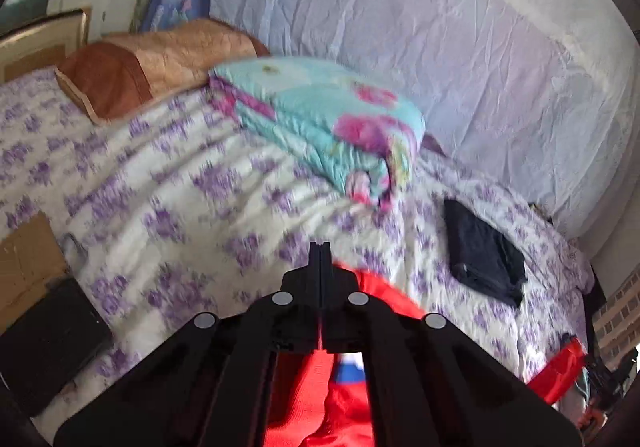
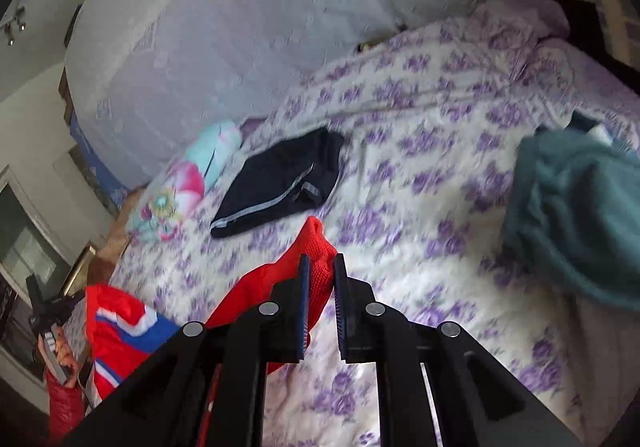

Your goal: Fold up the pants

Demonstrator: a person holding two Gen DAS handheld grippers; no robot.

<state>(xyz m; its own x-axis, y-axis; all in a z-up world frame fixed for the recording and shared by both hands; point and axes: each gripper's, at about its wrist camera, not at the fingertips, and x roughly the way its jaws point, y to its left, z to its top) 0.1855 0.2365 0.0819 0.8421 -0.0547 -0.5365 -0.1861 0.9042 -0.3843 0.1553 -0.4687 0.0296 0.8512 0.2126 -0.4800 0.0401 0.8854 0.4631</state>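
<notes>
Red pants [image 2: 256,295] with a white and blue stripe hang stretched between my two grippers above a bed [image 2: 420,151]. My left gripper [image 1: 321,247] is shut on one red end [image 1: 384,291], and the cloth hangs below it. My right gripper [image 2: 321,263] holds the other red end [image 2: 316,243] between its narrowly parted fingers. In the right wrist view the left gripper [image 2: 38,299] shows far left, in a hand.
Folded dark navy pants [image 2: 280,187] lie on the floral bedspread, also seen in the left wrist view [image 1: 484,251]. A folded turquoise floral quilt [image 1: 324,119], a brown pillow [image 1: 152,63] and a teal blanket [image 2: 572,219] lie around. A pale curtain [image 1: 400,31] hangs behind the bed.
</notes>
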